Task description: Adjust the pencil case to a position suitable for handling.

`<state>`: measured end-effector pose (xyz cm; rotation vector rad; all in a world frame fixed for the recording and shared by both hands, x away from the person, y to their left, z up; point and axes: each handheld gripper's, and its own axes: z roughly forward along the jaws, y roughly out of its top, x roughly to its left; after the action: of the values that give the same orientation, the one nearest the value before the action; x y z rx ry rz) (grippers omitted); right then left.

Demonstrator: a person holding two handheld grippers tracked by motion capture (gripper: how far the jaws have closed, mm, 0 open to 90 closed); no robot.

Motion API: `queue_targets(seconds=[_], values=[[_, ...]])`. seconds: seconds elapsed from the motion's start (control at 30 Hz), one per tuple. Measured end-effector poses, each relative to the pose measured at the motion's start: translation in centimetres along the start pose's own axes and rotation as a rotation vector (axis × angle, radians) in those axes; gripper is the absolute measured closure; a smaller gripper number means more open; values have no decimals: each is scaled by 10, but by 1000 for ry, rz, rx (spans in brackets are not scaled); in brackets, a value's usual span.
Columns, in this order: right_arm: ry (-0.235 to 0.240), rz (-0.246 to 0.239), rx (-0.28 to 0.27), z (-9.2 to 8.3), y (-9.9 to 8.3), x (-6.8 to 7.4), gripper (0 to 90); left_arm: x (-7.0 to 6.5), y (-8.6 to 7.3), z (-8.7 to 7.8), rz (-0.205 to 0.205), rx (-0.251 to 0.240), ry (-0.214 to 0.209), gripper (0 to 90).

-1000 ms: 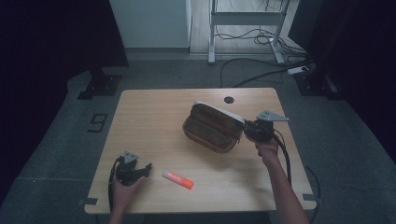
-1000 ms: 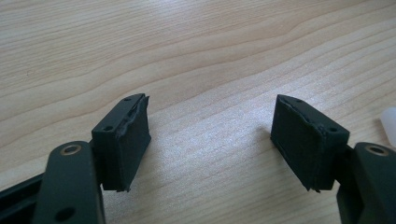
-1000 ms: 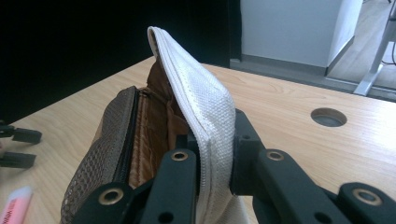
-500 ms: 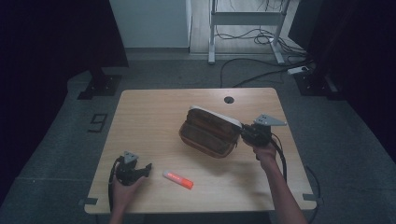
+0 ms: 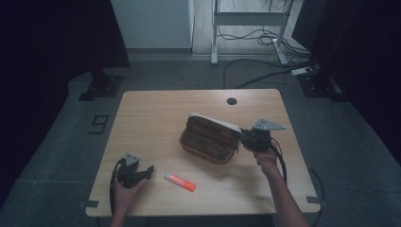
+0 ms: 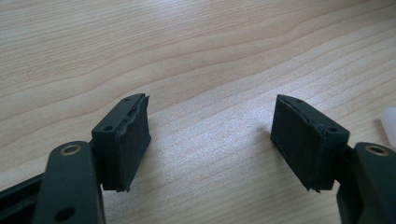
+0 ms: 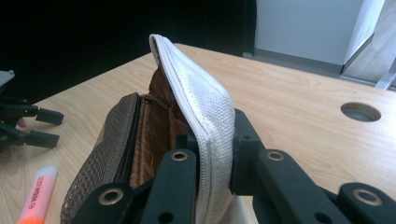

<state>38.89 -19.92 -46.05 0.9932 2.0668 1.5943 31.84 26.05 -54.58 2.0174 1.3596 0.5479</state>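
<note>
Right gripper [image 7: 212,154] is clamped on the white flap [image 7: 201,102] of the pouch [image 5: 210,139], its two black jaws pressing the fabric from both sides near the zip edge. That flap is lifted, so the pouch stands open: in the right gripper view the brown lining and the mesh side with its dark zip show to the left of the flap. In the high view the pouch lies near the middle of the counter [image 5: 156,113], slightly toward its right side, with the right gripper [image 5: 246,138] touching its right end and the person's right hand [image 5: 265,156] just behind it.

Nearer the person than the pouch, and a little to its left, lies a marker [image 5: 180,182] with an orange body and a white cap, apart from the pouch. Left of the marker, near the counter's front left corner, the left gripper [image 5: 147,170] rests low over the wood in the left hand [image 5: 126,189], aimed toward the marker. Its jaws stand wide with bare counter between the pads [image 6: 133,140]. Beyond the pouch, near the counter's far edge, is a round cable hole [image 5: 231,100].
</note>
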Motion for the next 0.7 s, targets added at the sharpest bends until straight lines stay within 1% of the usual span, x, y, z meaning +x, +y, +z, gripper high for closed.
queue_targets(seconds=[0.13,0.43,0.47,0.57,0.63,0.7], values=[[1,6,12,2,-5,1,804,0,0,0,0,0,0,276],[15,5,28,7,-8,6,803,0,0,0,0,0,0,276],[13,-4,29,8,-9,5,803,0,0,0,0,0,0,276],[9,-10,47,10,-13,5,801,0,0,0,0,0,0,276],[8,-3,65,11,-17,4,800,0,0,0,0,0,0,276],[15,4,64,11,-20,2,800,0,0,0,0,0,0,276]])
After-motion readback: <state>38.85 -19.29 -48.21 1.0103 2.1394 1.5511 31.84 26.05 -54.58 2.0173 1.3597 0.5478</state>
